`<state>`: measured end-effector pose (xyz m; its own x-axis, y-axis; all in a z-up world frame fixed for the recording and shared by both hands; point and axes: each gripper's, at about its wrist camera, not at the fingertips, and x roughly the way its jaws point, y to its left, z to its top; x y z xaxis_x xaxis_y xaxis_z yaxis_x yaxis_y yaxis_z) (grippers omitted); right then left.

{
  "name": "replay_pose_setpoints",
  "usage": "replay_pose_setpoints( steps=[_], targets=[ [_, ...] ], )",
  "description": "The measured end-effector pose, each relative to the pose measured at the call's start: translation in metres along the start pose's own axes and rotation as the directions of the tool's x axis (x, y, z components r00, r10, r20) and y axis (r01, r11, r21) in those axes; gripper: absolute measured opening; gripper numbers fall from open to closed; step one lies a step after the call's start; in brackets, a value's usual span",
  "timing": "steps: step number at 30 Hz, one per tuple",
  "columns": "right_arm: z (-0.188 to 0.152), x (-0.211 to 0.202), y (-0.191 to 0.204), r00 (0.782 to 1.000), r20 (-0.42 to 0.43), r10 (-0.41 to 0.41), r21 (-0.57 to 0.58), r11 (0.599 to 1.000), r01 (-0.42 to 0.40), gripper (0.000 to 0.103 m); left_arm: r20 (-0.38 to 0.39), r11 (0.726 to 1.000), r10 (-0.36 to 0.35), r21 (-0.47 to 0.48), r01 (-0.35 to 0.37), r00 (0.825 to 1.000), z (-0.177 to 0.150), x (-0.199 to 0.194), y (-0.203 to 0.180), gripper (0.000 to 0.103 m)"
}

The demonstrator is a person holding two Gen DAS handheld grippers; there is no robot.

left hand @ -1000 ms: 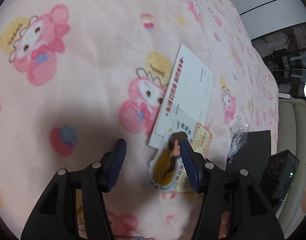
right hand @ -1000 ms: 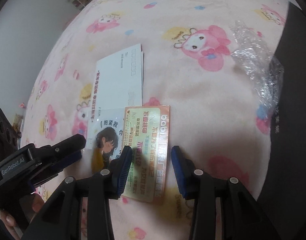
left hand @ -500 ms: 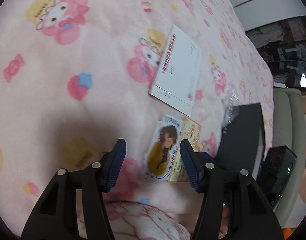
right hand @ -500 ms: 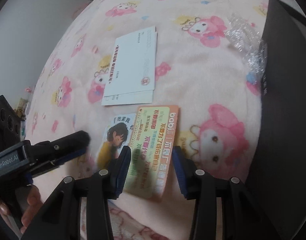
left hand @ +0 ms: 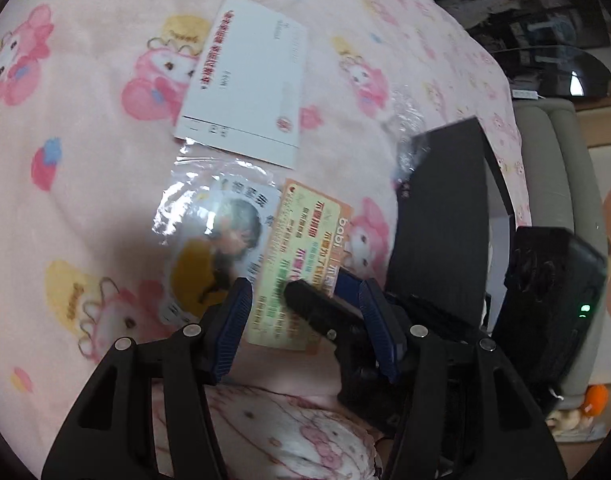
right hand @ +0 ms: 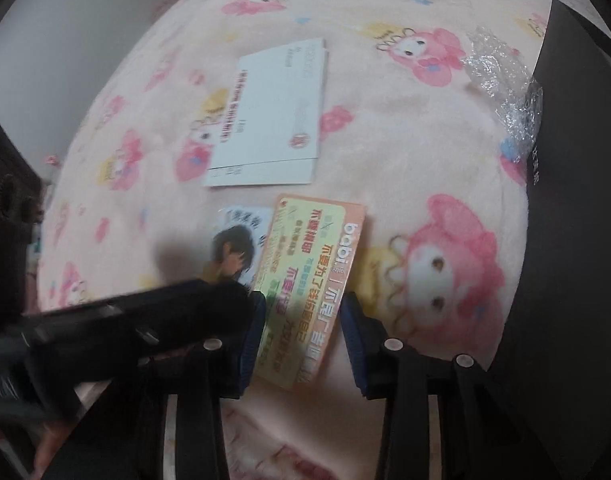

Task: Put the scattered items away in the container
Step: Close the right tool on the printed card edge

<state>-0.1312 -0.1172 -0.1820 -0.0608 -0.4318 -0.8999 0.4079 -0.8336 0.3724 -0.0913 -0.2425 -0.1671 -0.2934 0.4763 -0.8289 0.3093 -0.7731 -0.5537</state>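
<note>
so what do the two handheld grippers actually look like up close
Both look alike. The left gripper and the right gripper each have black plastic fingers with triangular cut-outs, silver pivot screws and ribbed dark blue pads. The right one's black body shows a small green light. No cables or sleeves are clearly visible.

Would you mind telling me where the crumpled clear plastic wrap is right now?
In the right wrist view the crumpled clear plastic wrap lies upper right on the pink blanket, against the black box's edge.

Pink cartoon-print blanket (right hand: 405,152), orange card (right hand: 309,284), black box (right hand: 569,208).
</note>
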Motion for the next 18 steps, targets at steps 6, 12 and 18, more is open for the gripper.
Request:
replay_pose_setpoints(
  steps=[6, 12, 18],
  targets=[
    [-0.023, -0.034, 0.005, 0.998, 0.053, 0.017, -0.020, 1.000, -0.016, 0.034, 0.076, 0.999, 0.038, -0.003, -0.038, 0.996, -0.012, -0.022, -0.011, 0.056],
    [-0.032, -0.027, -0.015, 1.000, 0.027, 0.010, 0.051, 0.999, -0.011, 0.035, 0.121, 0.976, 0.193, -0.131, -0.177, 0.974, 0.013, -0.035, 0.034, 0.056],
    [-0.024, -0.011, -0.021, 1.000, 0.007, 0.000, 0.088, 0.996, -0.001, 0.043, 0.046, 0.974, 0.203, -0.115, -0.196, 0.978, 0.030, -0.008, 0.051, 0.058]
  ],
)
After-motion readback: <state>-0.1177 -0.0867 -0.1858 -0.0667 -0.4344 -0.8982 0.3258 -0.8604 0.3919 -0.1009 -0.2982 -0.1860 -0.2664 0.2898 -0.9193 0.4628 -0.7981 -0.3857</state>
